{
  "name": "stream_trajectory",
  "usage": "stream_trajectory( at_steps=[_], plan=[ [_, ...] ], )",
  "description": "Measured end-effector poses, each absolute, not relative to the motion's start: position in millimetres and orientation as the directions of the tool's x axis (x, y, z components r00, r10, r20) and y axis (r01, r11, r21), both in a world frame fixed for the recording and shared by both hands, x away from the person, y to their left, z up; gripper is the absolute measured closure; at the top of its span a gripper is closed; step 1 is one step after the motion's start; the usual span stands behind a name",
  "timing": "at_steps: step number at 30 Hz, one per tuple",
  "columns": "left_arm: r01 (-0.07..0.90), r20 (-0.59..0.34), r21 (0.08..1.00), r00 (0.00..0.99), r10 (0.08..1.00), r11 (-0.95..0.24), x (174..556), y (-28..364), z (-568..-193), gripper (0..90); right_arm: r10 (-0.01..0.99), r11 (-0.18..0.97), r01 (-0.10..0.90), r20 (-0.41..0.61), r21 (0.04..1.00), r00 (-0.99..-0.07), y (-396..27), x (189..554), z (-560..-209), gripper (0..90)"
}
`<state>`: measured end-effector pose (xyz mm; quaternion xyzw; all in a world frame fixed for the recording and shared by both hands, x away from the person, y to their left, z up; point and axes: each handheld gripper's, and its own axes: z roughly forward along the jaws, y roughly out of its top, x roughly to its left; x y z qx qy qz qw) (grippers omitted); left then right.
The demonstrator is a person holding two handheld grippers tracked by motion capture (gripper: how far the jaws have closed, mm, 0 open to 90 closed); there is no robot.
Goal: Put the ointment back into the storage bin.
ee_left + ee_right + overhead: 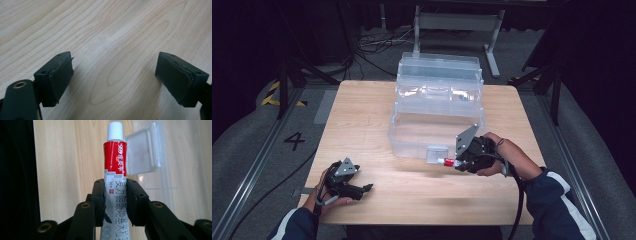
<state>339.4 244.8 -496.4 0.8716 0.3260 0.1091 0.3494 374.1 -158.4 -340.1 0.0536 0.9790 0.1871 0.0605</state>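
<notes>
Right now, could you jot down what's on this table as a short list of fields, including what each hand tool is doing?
table: pale wood
box: clear plastic, lid open, at the back of the table
tube: red and white with a white cap, near the box's front latch
right gripper: shut on the tube, near the box front
left gripper: open, nothing between its jaws, low over the table's near left part

A: What is the person wearing?
B: Dark navy sleeves (557, 200) with a white stripe.
A: And the grippers?
B: The left gripper (368, 188) and right gripper (455, 163) are black, each topped by a grey three-cornered plate, brass-ringed screw holes at five and seven o'clock, black cable trailing.
</notes>
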Motion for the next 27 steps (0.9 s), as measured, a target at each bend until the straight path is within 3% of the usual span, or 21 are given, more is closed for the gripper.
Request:
stream_trajectory(
  at_steps=[27],
  plan=[
    [0.492, -0.037, 0.680, 0.763, 0.645, -0.543, 339.4, 244.8, -496.4, 15.0, 0.167, 0.930, 0.106, -0.149, 0.352, -0.975, -155.8, 407.0, -311.7, 70.6]
  ],
)
